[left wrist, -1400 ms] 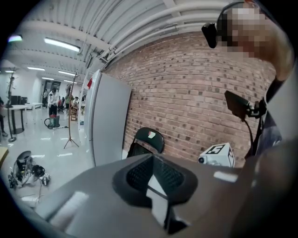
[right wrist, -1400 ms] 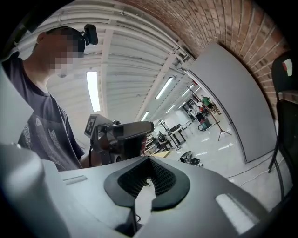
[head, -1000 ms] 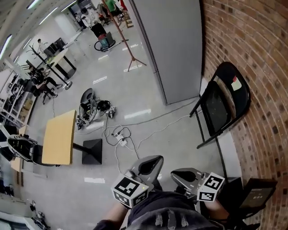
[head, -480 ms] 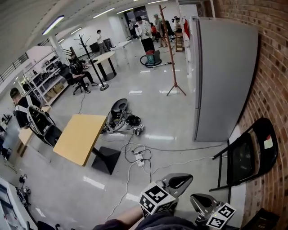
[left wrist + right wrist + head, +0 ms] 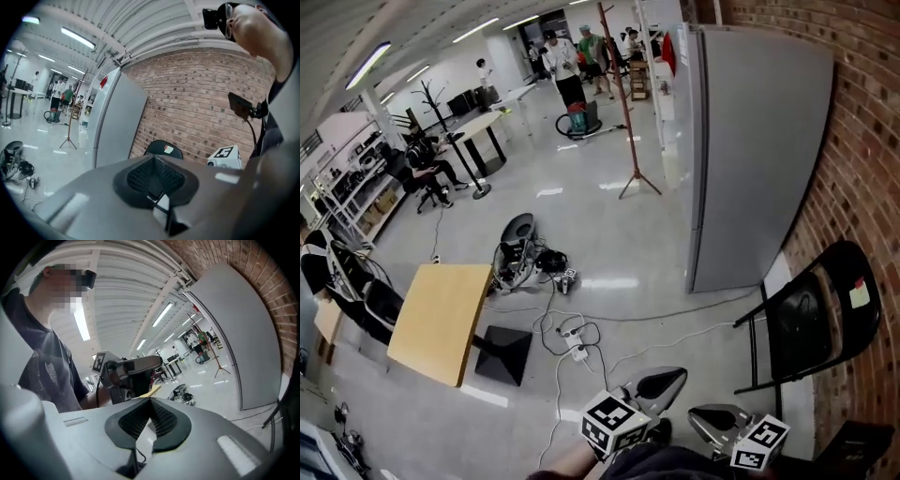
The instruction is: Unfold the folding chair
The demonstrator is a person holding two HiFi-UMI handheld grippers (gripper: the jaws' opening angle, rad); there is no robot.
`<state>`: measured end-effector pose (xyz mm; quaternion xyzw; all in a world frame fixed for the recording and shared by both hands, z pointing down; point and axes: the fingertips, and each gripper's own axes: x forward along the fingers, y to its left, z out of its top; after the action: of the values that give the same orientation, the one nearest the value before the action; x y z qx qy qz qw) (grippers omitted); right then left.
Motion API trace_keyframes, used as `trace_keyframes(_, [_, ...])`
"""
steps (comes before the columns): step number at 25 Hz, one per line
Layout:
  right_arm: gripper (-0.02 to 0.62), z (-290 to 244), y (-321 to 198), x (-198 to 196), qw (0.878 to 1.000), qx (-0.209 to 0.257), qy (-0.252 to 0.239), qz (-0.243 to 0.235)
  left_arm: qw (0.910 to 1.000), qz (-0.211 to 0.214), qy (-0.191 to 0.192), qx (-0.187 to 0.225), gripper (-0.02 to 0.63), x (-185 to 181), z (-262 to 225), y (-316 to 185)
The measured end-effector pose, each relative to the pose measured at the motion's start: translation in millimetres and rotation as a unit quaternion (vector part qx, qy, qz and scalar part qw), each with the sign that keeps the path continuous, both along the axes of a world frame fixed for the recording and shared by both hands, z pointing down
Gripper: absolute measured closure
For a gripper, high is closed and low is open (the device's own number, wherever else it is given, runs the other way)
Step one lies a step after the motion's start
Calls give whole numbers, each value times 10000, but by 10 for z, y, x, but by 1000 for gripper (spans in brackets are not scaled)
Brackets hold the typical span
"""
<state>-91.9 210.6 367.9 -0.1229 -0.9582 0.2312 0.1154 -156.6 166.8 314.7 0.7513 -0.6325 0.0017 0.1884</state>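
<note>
One folding chair (image 5: pixel 797 323) against brick wall (image 5: pixel 862 112), grey partition (image 5: pixel 759 141) beside, cables (image 5: pixel 578 335) nearby

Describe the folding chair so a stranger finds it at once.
Find the red brick wall on the right. Beside the tall grey panel, a black metal folding chair leans folded against it. Only this chair carries a small pale sticker on its backrest.

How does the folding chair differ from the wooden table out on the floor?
The folding chair is black; the table has a light wood top. The chair is folded and leans by the brick wall at right; the table stands on a black base in open floor at left. Both rest on the glossy floor.
</note>
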Motion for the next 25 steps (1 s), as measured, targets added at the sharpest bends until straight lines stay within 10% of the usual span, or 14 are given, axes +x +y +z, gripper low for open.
trace_keyframes(13, [595,-56,-379,-339,9944,574,581,667,9932,1043,483,181,604,-102,35,-633])
trace_keyframes(25, [595,-74,-830,-109,9985,377,93,392,9968,747,153,-252,604,234,19,-1007])
